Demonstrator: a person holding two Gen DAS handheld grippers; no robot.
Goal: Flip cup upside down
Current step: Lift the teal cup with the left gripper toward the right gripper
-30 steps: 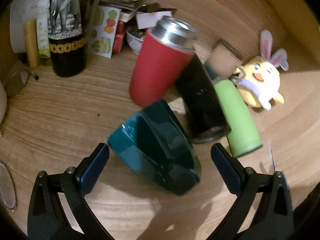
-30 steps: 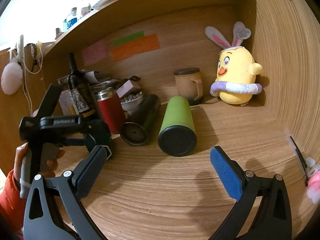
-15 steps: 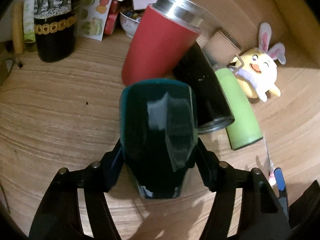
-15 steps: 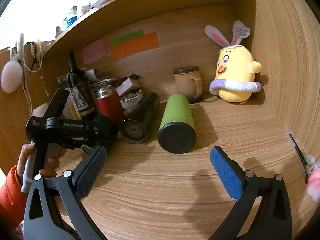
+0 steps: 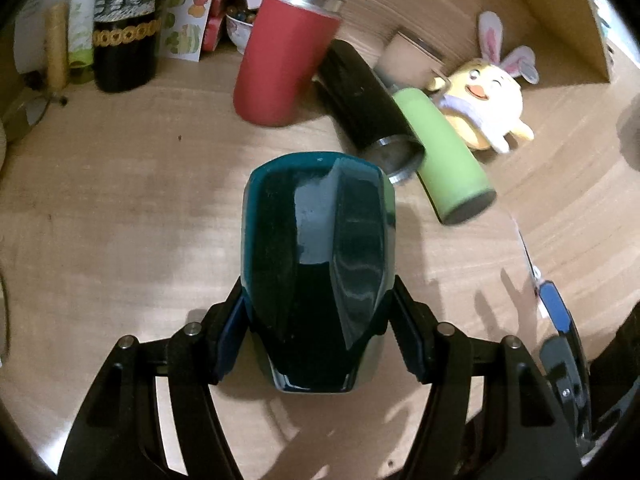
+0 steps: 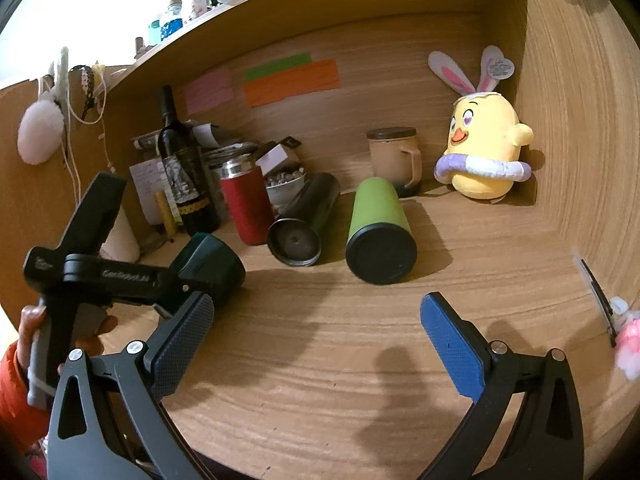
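Across the lower half of both frames spreads the pale wood-grain desk (image 6: 320,380), walled by matching wooden panels (image 6: 400,92) carrying pink, green and orange sticky notes. Only the right wrist view shows those notes, a white shelf of small bottles at the upper left, and the right gripper (image 6: 316,336), its blue ribbed pads wide apart over bare wood. At centre of the left wrist view, the left gripper (image 5: 316,340) is clamped on the glossy dark teal faceted cup (image 5: 316,264), which is held tilted off the desk, seen at centre left from the right. Behind lie a matte green tumbler (image 6: 378,232) and a black tumbler (image 6: 308,216), beside an upright red steel-rimmed tumbler (image 6: 242,200) and a yellow plush chick with bunny ears (image 6: 480,148).
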